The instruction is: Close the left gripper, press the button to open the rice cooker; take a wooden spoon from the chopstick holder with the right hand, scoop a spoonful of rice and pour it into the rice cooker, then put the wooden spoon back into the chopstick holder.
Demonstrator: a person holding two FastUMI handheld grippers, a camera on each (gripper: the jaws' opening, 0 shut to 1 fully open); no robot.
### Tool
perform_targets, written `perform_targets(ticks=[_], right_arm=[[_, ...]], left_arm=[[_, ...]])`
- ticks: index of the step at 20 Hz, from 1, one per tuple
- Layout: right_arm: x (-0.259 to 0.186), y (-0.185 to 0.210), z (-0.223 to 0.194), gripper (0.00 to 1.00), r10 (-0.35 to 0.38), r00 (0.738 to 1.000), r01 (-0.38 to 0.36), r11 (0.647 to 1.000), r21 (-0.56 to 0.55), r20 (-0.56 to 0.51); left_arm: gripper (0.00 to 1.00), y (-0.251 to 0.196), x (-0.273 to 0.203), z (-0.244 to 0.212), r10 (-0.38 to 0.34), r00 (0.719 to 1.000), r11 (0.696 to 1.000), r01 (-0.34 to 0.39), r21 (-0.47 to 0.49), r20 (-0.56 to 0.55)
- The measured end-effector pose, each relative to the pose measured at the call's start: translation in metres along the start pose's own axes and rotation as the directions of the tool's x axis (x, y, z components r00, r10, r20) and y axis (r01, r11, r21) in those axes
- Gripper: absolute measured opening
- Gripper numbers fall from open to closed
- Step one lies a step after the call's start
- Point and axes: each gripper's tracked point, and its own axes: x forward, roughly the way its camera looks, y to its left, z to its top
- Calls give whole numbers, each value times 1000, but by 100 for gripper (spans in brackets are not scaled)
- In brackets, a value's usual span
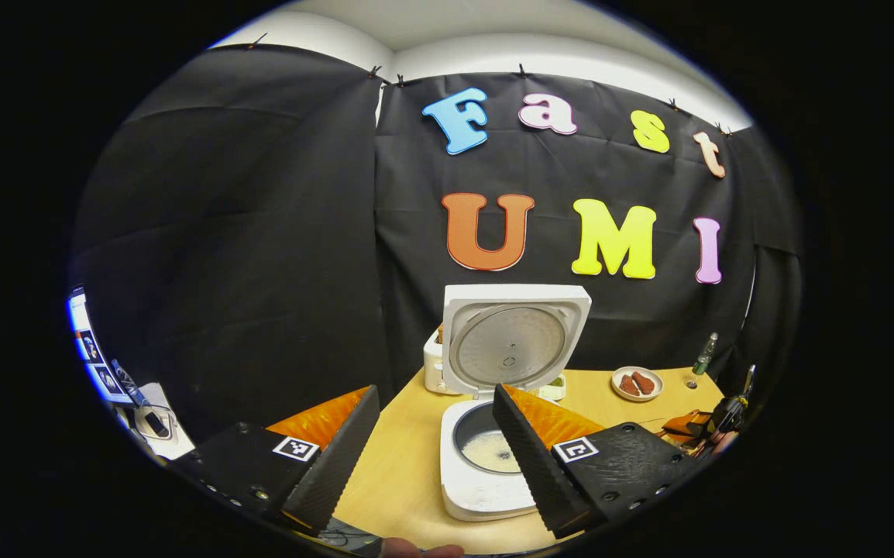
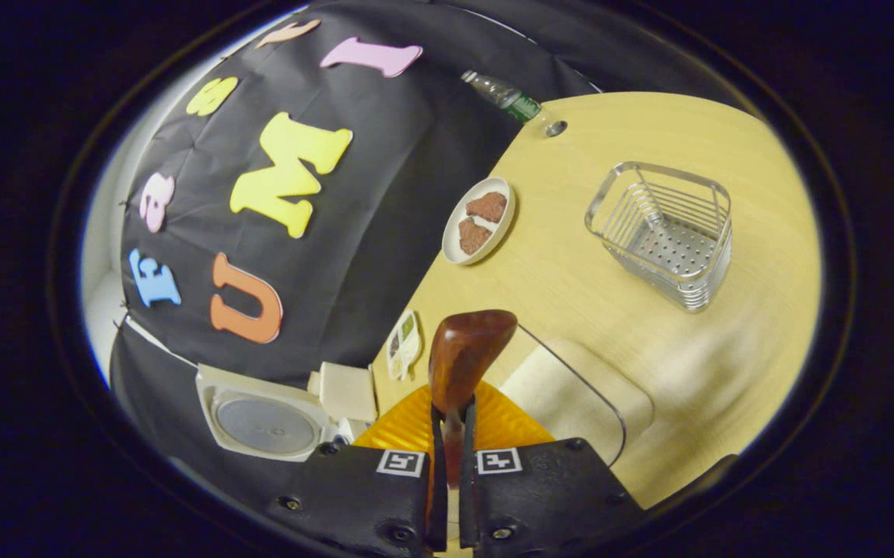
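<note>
The white rice cooker (image 1: 486, 496) stands open on the wooden table (image 1: 400, 465), its lid (image 1: 513, 341) upright and some rice in the inner pot (image 1: 489, 449). My left gripper (image 1: 435, 393) hovers in front of it, open, with nothing between its fingers. In the right gripper view, my right gripper (image 2: 451, 411) is shut on the handle of a brown wooden spoon (image 2: 466, 356). The spoon's bowl points forward over a clear container of rice (image 2: 571, 387). The wire chopstick holder (image 2: 668, 232) stands farther off on the table. The right gripper (image 1: 714, 422) also shows at the far right of the left gripper view.
A plate with brown food (image 2: 479, 219) and a bottle (image 2: 505, 94) stand by the back wall. A white appliance (image 1: 433, 364) sits behind the cooker, a small dish (image 2: 403, 343) beside it. A screen and a small table (image 1: 106, 372) lie off to the left.
</note>
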Motion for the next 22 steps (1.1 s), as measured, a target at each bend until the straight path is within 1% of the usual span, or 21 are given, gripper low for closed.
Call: perform_targets(ticks=[2,4,7,9,13,17,20,22], right_arm=[[-10,13,15,11,51,998,-53,996,69,22],[-20,31,24,11,86,996,-89,992,89,36],[-30,72,30,11,140,990,-142,988,55,36],[-32,106,26,11,180,983,-181,983,34,21],[-20,173,0,11,267,963,-267,964,-11,-46],[0,215,-41,11,293,949,-304,949,-86,-117],[17,231,-74,11,274,950,-298,938,-178,-150],[30,237,-94,11,250,954,-287,918,-272,-163]], left_arm=[[94,-7,0,4,-5,1000,1000,5,-3,7],[95,-12,-1,6,-13,1000,1000,13,1,17],[94,-13,-5,16,-15,999,1000,16,-11,41],[94,-11,-11,17,-7,999,1000,8,-14,54],[94,6,-25,15,31,997,999,-31,6,69],[94,21,-36,13,42,997,999,-41,-10,60],[94,29,-42,17,32,998,999,-30,-34,62],[94,36,-41,14,40,997,999,-39,-22,63]])
